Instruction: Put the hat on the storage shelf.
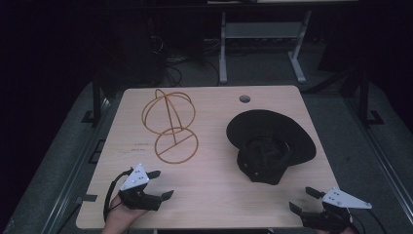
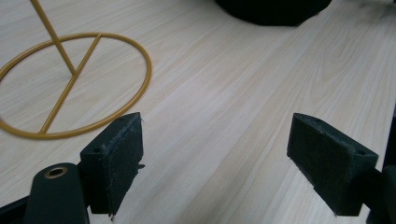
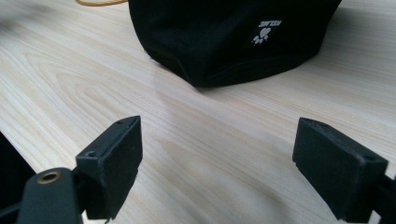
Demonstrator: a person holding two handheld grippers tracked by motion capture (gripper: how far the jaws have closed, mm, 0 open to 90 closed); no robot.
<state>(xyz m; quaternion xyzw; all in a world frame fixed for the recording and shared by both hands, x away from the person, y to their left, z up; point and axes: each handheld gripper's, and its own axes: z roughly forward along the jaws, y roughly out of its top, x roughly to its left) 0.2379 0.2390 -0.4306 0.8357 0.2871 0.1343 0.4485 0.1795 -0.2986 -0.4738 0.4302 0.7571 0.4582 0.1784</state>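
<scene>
A black brimmed hat [image 1: 270, 144] lies upside down on the right half of the wooden table [image 1: 214, 180]; its crown [image 3: 229, 37] carries a small white paw label. A gold wire hat stand [image 1: 169, 124] with a round base ring [image 2: 70, 84] stands on the left half. My left gripper [image 1: 160, 184] rests near the front left edge, just in front of the stand's base, open with nothing between its pads [image 2: 114, 158]. At the front right edge my right gripper [image 1: 304, 200] is open and empty, a short way in front of the hat.
A round cable hole [image 1: 245, 99] sits near the table's far edge. Behind the table stand a white desk frame [image 1: 263, 44] and loose cables on a dark floor. Bare wood lies between the stand and the hat.
</scene>
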